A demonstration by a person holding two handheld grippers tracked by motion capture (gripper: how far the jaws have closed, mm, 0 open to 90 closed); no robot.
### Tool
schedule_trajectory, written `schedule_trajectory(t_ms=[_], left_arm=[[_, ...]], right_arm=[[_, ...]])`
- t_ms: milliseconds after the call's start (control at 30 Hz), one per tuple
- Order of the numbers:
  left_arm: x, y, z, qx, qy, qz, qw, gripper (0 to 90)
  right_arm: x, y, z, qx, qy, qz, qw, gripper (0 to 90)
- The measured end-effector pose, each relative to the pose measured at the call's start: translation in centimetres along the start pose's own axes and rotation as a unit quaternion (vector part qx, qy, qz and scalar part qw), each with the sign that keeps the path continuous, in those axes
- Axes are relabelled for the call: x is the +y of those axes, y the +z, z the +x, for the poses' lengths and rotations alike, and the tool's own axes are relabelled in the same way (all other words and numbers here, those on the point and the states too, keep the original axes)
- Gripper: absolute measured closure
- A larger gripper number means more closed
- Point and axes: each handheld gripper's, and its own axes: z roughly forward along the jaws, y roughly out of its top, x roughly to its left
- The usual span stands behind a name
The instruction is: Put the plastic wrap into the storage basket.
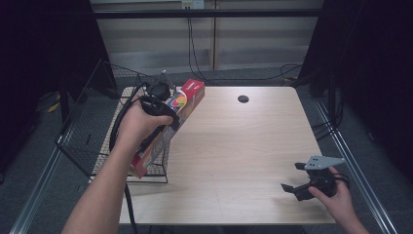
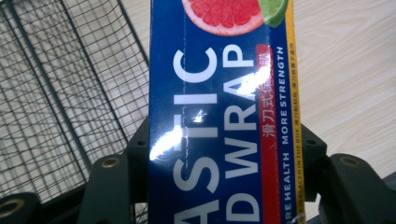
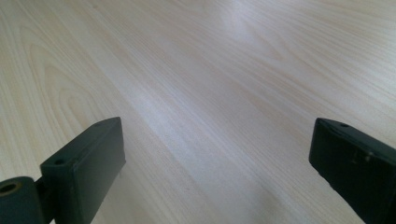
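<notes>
A long blue and red plastic wrap box [image 1: 176, 113] is held tilted over the table's left edge, its lower end over the black wire basket [image 1: 92, 131]. My left gripper [image 1: 163, 109] is shut on the box around its middle. In the left gripper view the box [image 2: 224, 116] fills the space between the jaws, with the basket mesh [image 2: 56, 93] to its left. My right gripper [image 1: 295, 178] rests low at the table's front right, open, with nothing between its jaws. The right gripper view shows the right gripper [image 3: 217, 172] over bare wood.
The light wooden table [image 1: 243, 146] has a round cable hole [image 1: 243, 99] near its far edge. The wire basket hangs off the left side, partly over the floor. Cables run along the floor behind the table.
</notes>
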Motion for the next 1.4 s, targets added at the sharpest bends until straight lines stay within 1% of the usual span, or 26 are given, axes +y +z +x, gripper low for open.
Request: schedule_trajectory(t_ms=[33, 133, 267, 300, 367, 400, 467, 533, 600, 633, 700, 733, 767, 800, 833, 933, 967, 1033, 1067, 1100, 1133, 1200, 1233, 1267, 1333, 1400], left_arm=[[-0.1, -0.2, 0.2, 0.004, -0.003, -0.001, 1.0, 42.0], [-0.2, -0.4, 0.6, 0.005, -0.011, -0.003, 0.9999, 42.1], [-0.2, -0.6, 0.9, 0.009, -0.01, 0.001, 0.9999, 42.0], [-0.3, -0.6, 1.0, 0.008, -0.014, 0.0, 0.9999, 42.0], [-0.3, -0.8, 1.1, 0.009, -0.012, 0.002, 0.9999, 42.0], [-0.4, -0.8, 1.2, 0.009, -0.018, 0.002, 0.9998, 42.1], [-0.4, -0.9, 1.3, 0.01, -0.013, 0.007, 0.9998, 42.1], [-0.4, -1.0, 1.4, 0.01, -0.014, 0.007, 0.9998, 42.1], [-0.5, -1.2, 1.5, 0.011, -0.017, 0.004, 0.9998, 42.1], [-0.5, -1.3, 1.6, 0.01, -0.014, 0.005, 0.9998, 42.1], [-0.5, -1.4, 1.7, 0.013, -0.019, 0.002, 0.9997, 42.0], [-0.5, -1.5, 1.8, 0.015, -0.014, 0.001, 0.9998, 42.0], [-0.6, -1.5, 1.9, 0.016, -0.019, -0.001, 0.9997, 42.0], [-0.7, -1.7, 2.1, 0.017, -0.017, 0.001, 0.9997, 42.1], [-0.7, -1.7, 2.1, 0.016, -0.022, 0.001, 0.9996, 42.1], [-0.8, -1.9, 2.3, 0.018, -0.024, 0.0, 0.9995, 42.0], [-0.9, -1.9, 2.4, 0.019, -0.029, -0.004, 0.9994, 42.0], [-1.0, -2.2, 2.9, 0.021, -0.028, -0.001, 0.9994, 42.0], [-1.0, -2.2, 2.9, 0.021, -0.028, -0.001, 0.9994, 42.0], [-1.0, -2.2, 2.9, 0.023, -0.035, 0.001, 0.9991, 42.0], [-1.1, -2.2, 3.1, 0.025, -0.039, -0.006, 0.9989, 42.1], [-1.2, -2.4, 3.4, 0.023, -0.043, -0.008, 0.9988, 42.1], [-1.2, -2.5, 3.5, 0.024, -0.04, -0.002, 0.9989, 42.1], [-1.3, -2.5, 3.5, 0.027, -0.044, -0.007, 0.9987, 42.0], [-1.4, -2.7, 3.8, 0.027, -0.043, -0.005, 0.9987, 42.0], [-1.6, -3.0, 4.0, 0.029, -0.049, -0.008, 0.9983, 42.0]], right_arm=[[0.0, 0.0, 0.0, 0.002, 0.001, 0.001, 1.0, 3.3], [0.0, 0.0, 0.0, 0.002, 0.001, 0.0, 1.0, 3.3], [0.0, 0.0, 0.0, 0.002, 0.001, 0.0, 1.0, 3.3], [0.0, 0.0, 0.0, -0.001, 0.001, 0.0, 1.0, 3.3], [0.0, 0.0, 0.0, 0.0, 0.0, 0.0, 1.0, 3.3], [0.0, 0.0, 0.0, 0.0, -0.001, 0.0, 1.0, 3.3], [0.0, 0.0, 0.0, 0.0, 0.001, 0.0, 1.0, 3.3], [0.0, 0.0, 0.0, 0.0, 0.001, 0.0, 1.0, 3.3], [0.0, 0.0, 0.0, 0.0, 0.001, 0.0, 1.0, 3.3], [0.0, 0.0, 0.0, -0.001, 0.001, 0.0, 1.0, 3.3], [0.0, 0.0, 0.0, 0.0, 0.001, 0.0, 1.0, 3.3], [0.0, 0.0, 0.0, 0.0, 0.001, 0.0, 1.0, 3.4], [0.0, 0.0, 0.0, -0.002, -0.001, 0.0, 1.0, 3.3], [0.0, 0.0, 0.0, 0.0, 0.001, 0.001, 1.0, 3.3], [0.0, 0.0, 0.1, -0.001, 0.001, 0.0, 1.0, 3.3], [0.0, 0.0, 0.1, -0.001, 0.0, 0.0, 1.0, 3.3], [0.0, 0.1, 0.1, 0.001, 0.0, 0.0, 1.0, 3.3], [0.0, 0.1, 0.1, 0.001, 0.0, 0.0, 1.0, 3.3], [0.0, 0.1, 0.1, 0.001, 0.0, 0.0, 1.0, 3.3], [0.0, 0.1, 0.1, 0.0, 0.0, 0.0, 1.0, 3.3], [0.0, 0.1, 0.1, 0.001, -0.001, 0.0, 1.0, 3.3], [0.0, 0.1, 0.1, 0.001, -0.001, 0.0, 1.0, 3.3], [0.0, 0.1, 0.1, 0.001, -0.001, 0.0, 1.0, 3.4], [0.0, 0.1, 0.1, 0.001, -0.001, 0.0, 1.0, 3.4], [0.0, 0.1, 0.2, 0.0, 0.002, 0.001, 1.0, 3.4], [0.0, 0.1, 0.2, 0.001, 0.002, 0.001, 1.0, 3.4]])
